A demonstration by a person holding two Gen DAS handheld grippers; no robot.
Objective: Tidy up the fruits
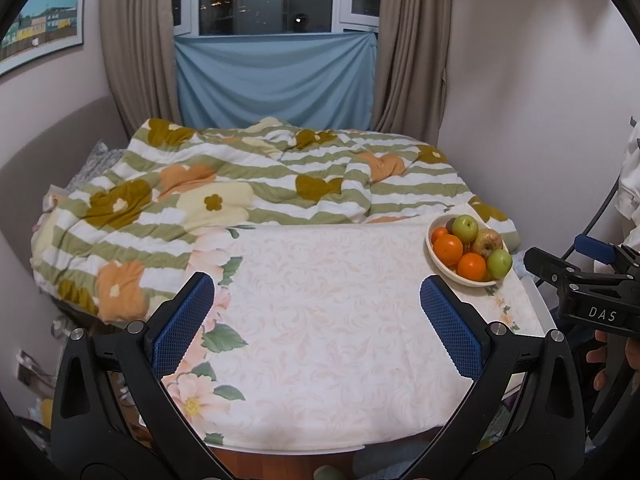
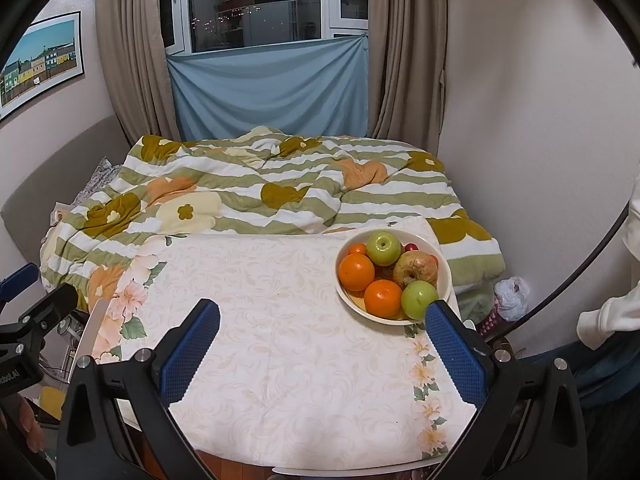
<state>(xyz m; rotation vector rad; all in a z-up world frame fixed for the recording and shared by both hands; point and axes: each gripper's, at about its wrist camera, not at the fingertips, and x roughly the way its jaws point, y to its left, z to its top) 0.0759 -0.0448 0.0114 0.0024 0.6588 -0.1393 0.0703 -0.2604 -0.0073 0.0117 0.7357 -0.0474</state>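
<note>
A cream bowl [image 2: 446, 276] [image 1: 433, 254] of fruit stands at the far right corner of the cloth-covered table [image 2: 280, 360] [image 1: 320, 340]. In it lie two green apples [image 2: 383, 248] [image 2: 418, 299], a reddish-yellow apple [image 2: 416, 269], oranges [image 2: 356, 272] [image 2: 383, 298] and a small red fruit [image 2: 411, 247]. My right gripper [image 2: 322, 316] is open and hovers over the table in front of the bowl, its right finger [image 2: 456, 354] near the bowl's rim. My left gripper [image 1: 316, 292] is open over the table's middle, holding nothing. The right gripper's body [image 1: 588, 292] shows at the right edge of the left wrist view.
A bed with a striped floral quilt [image 2: 260, 184] lies just behind the table. Curtains, a blue cloth and a window stand beyond. A white wall runs along the right, with a bag [image 2: 512, 292] on the floor. A person's sleeve [image 2: 612, 312] is at the right.
</note>
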